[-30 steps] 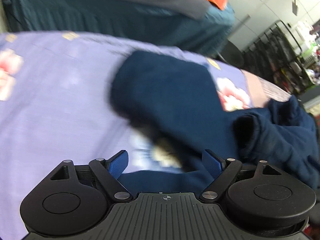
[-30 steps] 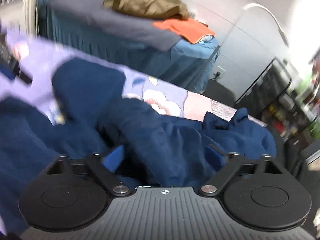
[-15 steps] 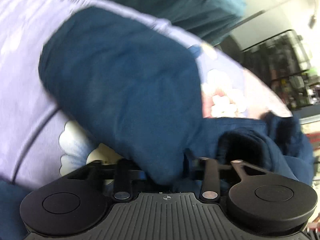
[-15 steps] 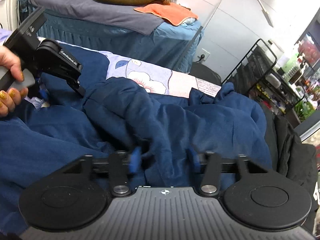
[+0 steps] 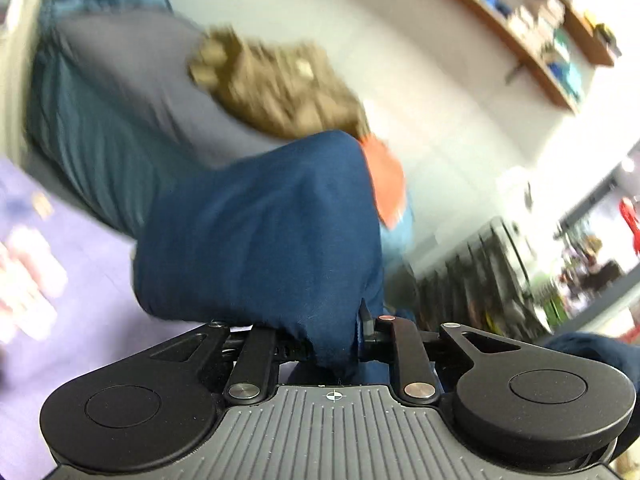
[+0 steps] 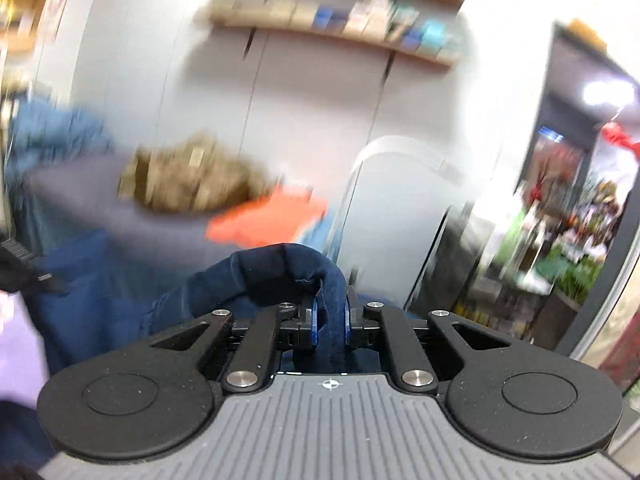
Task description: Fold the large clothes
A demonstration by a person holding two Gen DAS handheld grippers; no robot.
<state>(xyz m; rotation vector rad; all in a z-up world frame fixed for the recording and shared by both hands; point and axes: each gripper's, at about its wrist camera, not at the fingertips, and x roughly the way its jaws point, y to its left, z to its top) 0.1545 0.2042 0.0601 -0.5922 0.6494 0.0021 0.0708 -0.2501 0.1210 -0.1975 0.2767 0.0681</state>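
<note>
the left gripper (image 5: 332, 336) is clamped on a fold of the navy blue garment (image 5: 260, 232); the cloth stands up in a wide bulge just ahead of its fingers and hides most of them, only one dark fingertip (image 5: 365, 316) shows at the right edge of the cloth. to the left of this gripper and below it lies the lilac bedsheet with flowers (image 5: 52, 280), blurred. the right gripper (image 6: 330, 320) has its blue pads (image 6: 314, 322) pressed together on a narrow strip of the same navy blue garment (image 6: 280, 272), which arches up ahead of the fingers and falls away to the left. far ahead of both grippers there is a second bed with a grey cover (image 6: 92, 196); on it rest a crumpled olive-brown garment (image 6: 192, 176) and, just to the right of that, an orange cloth (image 6: 268, 220). higher on the white wall is a wooden shelf (image 6: 336, 32) with small boxes, too blurred to name. to the right of the right gripper stands a dark wire rack (image 5: 480, 272).
</note>
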